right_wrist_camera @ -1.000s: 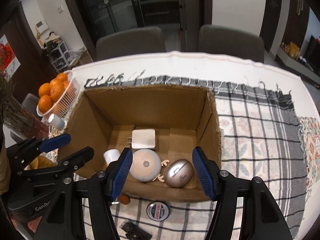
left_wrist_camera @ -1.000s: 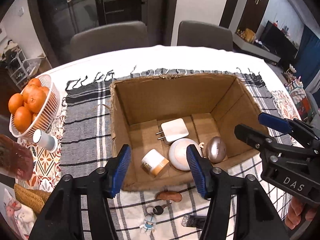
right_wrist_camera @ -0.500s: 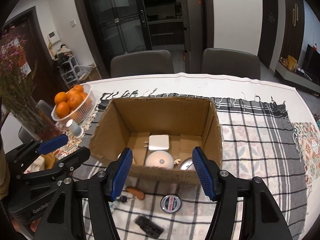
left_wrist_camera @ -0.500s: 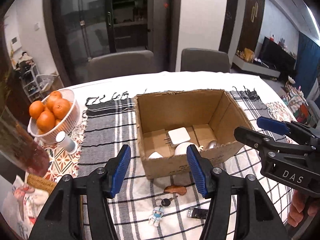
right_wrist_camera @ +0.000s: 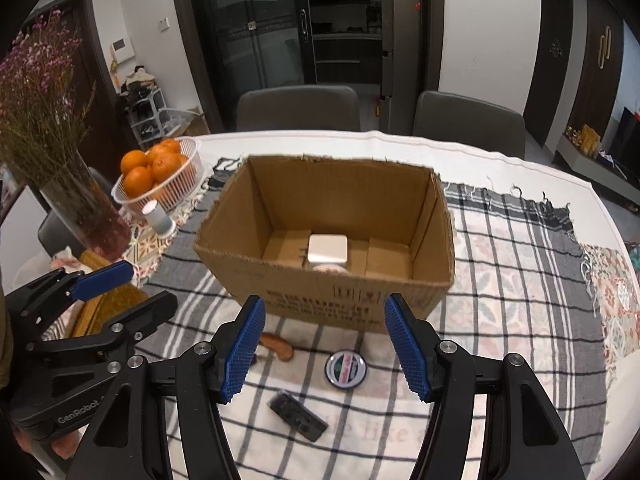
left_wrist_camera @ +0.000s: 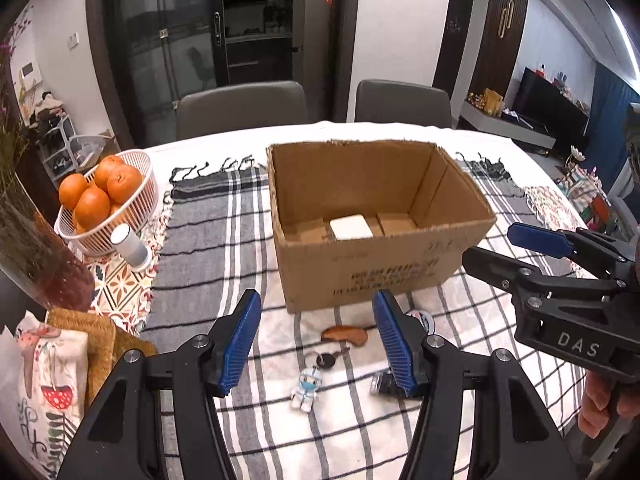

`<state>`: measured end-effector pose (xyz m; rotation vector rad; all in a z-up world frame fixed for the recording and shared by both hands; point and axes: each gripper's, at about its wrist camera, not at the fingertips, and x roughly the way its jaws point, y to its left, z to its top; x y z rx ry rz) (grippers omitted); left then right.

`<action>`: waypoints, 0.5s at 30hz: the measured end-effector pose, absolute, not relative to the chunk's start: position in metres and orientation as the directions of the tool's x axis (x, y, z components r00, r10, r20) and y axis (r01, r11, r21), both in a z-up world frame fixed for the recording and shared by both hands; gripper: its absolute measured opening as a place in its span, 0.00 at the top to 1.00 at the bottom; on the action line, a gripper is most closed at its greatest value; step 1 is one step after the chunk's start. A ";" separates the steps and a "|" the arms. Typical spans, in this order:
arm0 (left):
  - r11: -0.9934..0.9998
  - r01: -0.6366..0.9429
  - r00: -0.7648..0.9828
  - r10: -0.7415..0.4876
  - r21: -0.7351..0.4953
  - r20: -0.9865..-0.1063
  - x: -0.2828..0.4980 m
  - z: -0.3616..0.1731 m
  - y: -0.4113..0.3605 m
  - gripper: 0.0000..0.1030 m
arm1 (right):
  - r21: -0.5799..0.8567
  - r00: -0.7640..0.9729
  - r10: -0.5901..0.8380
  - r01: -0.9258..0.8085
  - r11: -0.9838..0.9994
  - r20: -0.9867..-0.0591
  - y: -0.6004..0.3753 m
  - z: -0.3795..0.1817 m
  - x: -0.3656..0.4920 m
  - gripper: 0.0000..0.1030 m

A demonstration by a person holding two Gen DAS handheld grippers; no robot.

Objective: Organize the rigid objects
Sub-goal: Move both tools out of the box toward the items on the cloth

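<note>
Cardboard box centre frame on plaid cloth; both claws released, holding nothing.
Left gripper lower centre above keychain figure; right gripper lower centre above round tin; white charger inside box.

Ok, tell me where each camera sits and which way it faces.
Left wrist: on the left gripper, facing the cardboard box; right gripper shows at right.
Right wrist: on the right gripper, facing the box from its right; left gripper shows at left.
Shared: box, white charger, round tin, basket of oranges.
</note>
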<state>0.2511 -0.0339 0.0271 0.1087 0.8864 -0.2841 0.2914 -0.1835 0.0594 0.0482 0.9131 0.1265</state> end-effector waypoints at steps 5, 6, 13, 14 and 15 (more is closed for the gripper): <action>0.956 0.294 0.570 -0.191 -0.018 -0.799 0.246 0.013 -0.035 0.44 | 0.103 0.568 0.133 -0.084 0.991 -0.812 -0.185 0.042 0.291 0.39; 0.955 0.296 0.563 -0.190 -0.019 -0.804 0.246 0.010 -0.035 0.44 | 0.101 0.561 0.132 -0.087 0.991 -0.817 -0.184 0.039 0.290 0.39; 0.955 0.293 0.489 -0.196 -0.052 -0.850 0.249 -0.014 -0.034 0.44 | 0.112 0.511 0.141 -0.088 0.990 -0.848 -0.182 0.017 0.292 0.39; 0.954 0.293 0.476 -0.198 -0.058 -0.857 0.250 -0.018 -0.034 0.44 | 0.111 0.504 0.140 -0.087 0.990 -0.852 -0.181 0.013 0.293 0.39; 0.954 0.293 0.463 -0.199 -0.063 -0.864 0.251 -0.023 -0.033 0.44 | 0.112 0.496 0.141 -0.088 0.990 -0.857 -0.181 0.009 0.294 0.39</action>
